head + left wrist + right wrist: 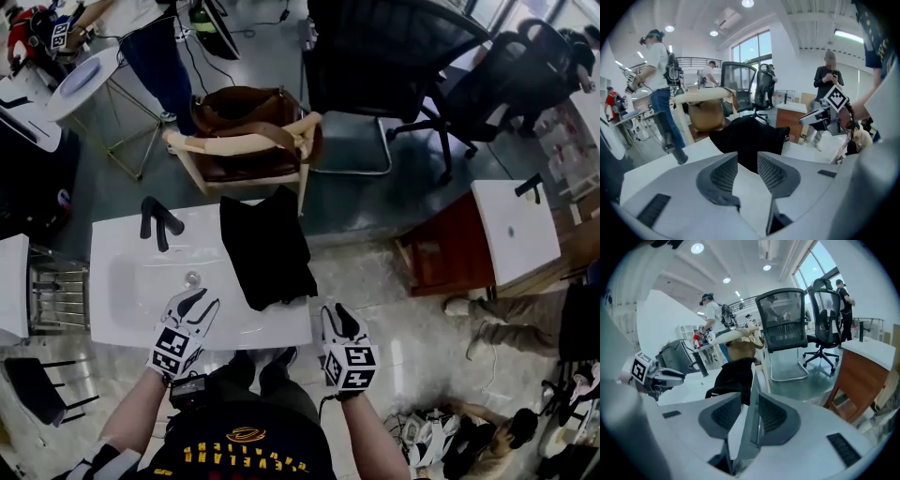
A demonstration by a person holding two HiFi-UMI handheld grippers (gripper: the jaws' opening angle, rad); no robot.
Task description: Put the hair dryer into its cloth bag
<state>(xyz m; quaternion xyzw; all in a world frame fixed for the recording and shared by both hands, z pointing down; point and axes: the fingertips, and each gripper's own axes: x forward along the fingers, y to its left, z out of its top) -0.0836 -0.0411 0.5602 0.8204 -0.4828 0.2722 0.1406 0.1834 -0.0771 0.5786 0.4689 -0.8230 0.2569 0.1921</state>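
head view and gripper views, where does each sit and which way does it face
Head view: on the person's head, facing steeply down at the table, bag and hair dryer; both forearms, left gripper and right gripper show.
Left gripper view: on the left gripper, facing the bag along its open jaws; right gripper shows.
Right gripper view: on the right gripper, facing the bag past open jaws; left gripper shows.
All three share the bag.

Yellow "CLEVELAND CAVALIERS" lettering, upside down, on the person's black shirt [246,457]
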